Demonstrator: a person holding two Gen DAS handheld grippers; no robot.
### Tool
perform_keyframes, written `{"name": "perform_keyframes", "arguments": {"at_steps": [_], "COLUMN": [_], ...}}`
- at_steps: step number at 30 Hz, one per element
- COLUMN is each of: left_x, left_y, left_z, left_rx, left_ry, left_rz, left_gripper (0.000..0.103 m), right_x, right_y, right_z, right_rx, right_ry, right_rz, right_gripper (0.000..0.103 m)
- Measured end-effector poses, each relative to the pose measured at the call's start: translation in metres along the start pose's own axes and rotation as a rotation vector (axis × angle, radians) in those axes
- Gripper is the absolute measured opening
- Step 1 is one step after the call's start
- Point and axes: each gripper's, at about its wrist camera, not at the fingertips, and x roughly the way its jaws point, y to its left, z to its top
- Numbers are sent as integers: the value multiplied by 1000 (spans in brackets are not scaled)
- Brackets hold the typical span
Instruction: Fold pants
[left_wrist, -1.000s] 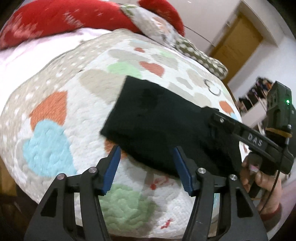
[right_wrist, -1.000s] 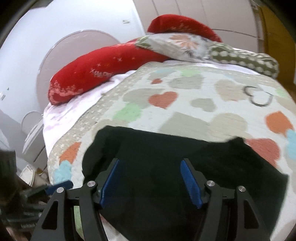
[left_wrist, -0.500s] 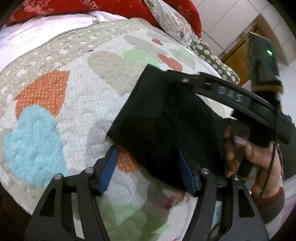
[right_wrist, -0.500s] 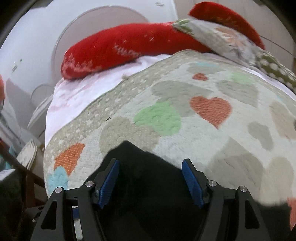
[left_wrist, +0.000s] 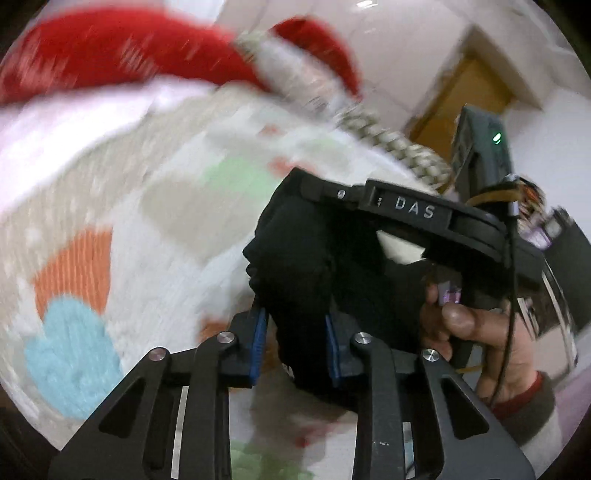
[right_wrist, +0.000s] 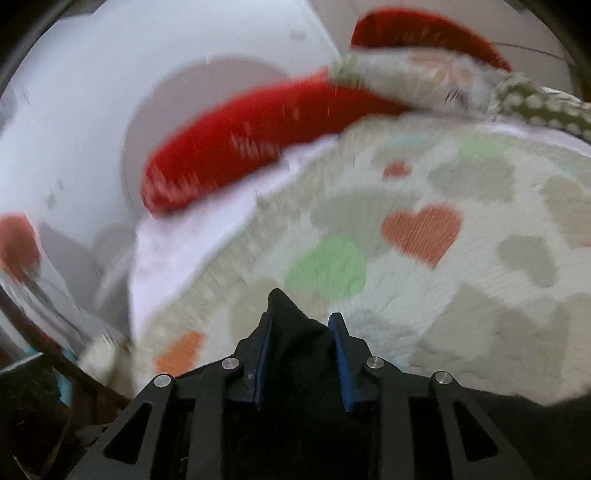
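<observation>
The left gripper (left_wrist: 295, 328) had just been closing and its 2 blue pads (left_wrist: 258, 343) were clamped on a bunched fold of the black pants (left_wrist: 314, 258), which rose from between them and hung above the heart-patterned quilt (left_wrist: 147, 229); the right gripper (right_wrist: 301, 332) had likewise just been closing and its blue pads (right_wrist: 341, 350) pinched a peaked corner of the pants (right_wrist: 291, 332), the cloth standing up in a point between the fingertips; in the left wrist view the right gripper (left_wrist: 303, 184) reached in from the right, its black body marked DAS, held by a hand (left_wrist: 476, 332) in a red-edged sleeve (left_wrist: 528, 391), with the pants draped below its front end; the 2 grips sat close together on the same dark bundle, lifted off the quilt; red pillows (right_wrist: 251, 140) and a patterned cushion (right_wrist: 424, 77) lay at the far end of the bed, blurred; a wooden door (left_wrist: 465, 96) showed beyond
</observation>
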Motion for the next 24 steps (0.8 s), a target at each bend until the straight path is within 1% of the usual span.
{"name": "perform_keyframes", "arguments": {"at_steps": [1,2,4,6,8,11,13,14,15,16,17,18,19,20,21,22,23,24], "left_x": [-10,-17,-27,-29,-25,3,31,42,52,55,54,49,39,30,21,12,5,-2], "left_y": [-16,-30,-63,-99,-127,-167,-188,-195,-202,-206,-211,-212,-210,-205,-199,-191,-182,-167], "left_z": [2,3,2,-6,-18,-37,-52,-55,-63,-67,-72,-72,-69,-64,-58,-51,-50,-41], "left_rx": [48,84,163,251,315,391,412,416,436,463,500,530,547,552,555,551,541,517], "left_ry": [-30,-47,-67,-64,-47,32,135,181,237,261,270,257,231,212,190,162,134,99], "left_rz": [-19,-39,-105,-178,-224,-312,-370,-400,-433,-436,-428,-422,-431,-443,-450,-433,-410,-380], "left_gripper": [26,26,26,26,26,26,26,26,26,26,26,26,26,30,37,41,49,55], "right_x": [-27,-44,-86,-124,-157,-197,-218,-226,-232,-238,-242,-247,-250,-249,-247,-244,-238,-230], "right_y": [-3,-4,-15,-27,-44,-77,-99,-108,-114,-118,-119,-119,-117,-115,-113,-111,-109,-106], "right_z": [1,1,-4,-15,-30,-61,-81,-90,-98,-108,-114,-119,-126,-128,-131,-134,-135,-137], "right_rx": [16,25,57,85,129,224,309,347,378,402,409,413,418,425,426,422,414,410], "right_ry": [-56,-87,-157,-209,-241,-263,-263,-255,-246,-237,-237,-242,-246,-242,-236,-232,-227,-219], "right_rz": [17,23,16,-23,-94,-262,-362,-388,-414,-453,-467,-465,-441,-418,-389,-362,-328,-307], "right_gripper": [28,28,28,28,28,28,28,30,35,39,47,52,53,55,60,65,74,77]}}
